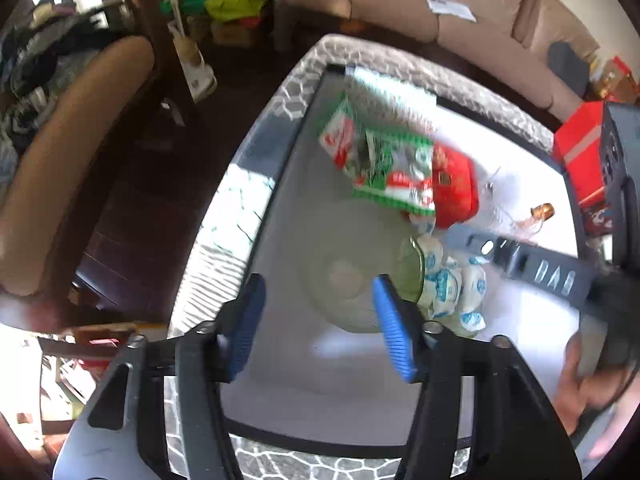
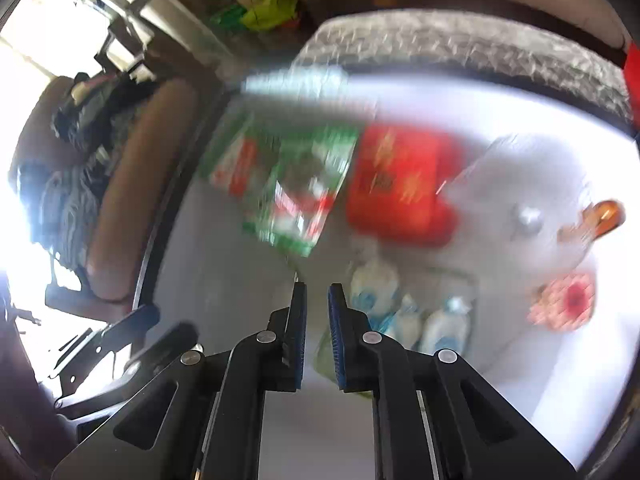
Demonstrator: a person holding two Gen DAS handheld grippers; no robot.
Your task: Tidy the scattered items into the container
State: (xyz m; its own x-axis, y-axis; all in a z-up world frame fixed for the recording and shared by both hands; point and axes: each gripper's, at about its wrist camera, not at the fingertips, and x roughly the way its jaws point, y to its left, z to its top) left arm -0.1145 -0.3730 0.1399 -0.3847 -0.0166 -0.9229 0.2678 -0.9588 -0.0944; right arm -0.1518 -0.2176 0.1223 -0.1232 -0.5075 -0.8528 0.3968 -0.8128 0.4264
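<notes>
- While my left gripper (image 1: 318,282) hangs over the translucent pale-green glass bowl (image 1: 348,236), its blue pads stand well apart with nothing between them.
- My right gripper (image 2: 317,292) has its pads nearly together, with only a thin slit left. I see nothing in the slit, though that view is blurred.
- The bowl, which I take to be the container, sits on the white-topped table (image 1: 360,392), and the part I can see looks empty.
- The cluster of blue-and-white soft sachets (image 1: 448,288) lies at the bowl's right rim. I cannot tell whether it is touching the rim or partly over it.
- I judge the sachets to be the next pick. My right jaws need to widen first, then come down across 1 sachet's narrow waist, not its puffed end, so the film does not squirt out.
- The sachets stand roughly side by side. Each one's long axis runs from the near edge of the table toward the far edge, with the pinched ends pointing away from me.
- Beyond them lie 2 flat green-and-red foil packets (image 1: 394,172). The long axis of the larger one slants from upper left to lower right in the left view, and it is touching the red glossy pouch (image 1: 456,188).
- An amber-wrapped sweet (image 1: 542,212) sits well apart, further right.
- I should grip the flat packets by an edge, since they lie flush on the tabletop.
</notes>
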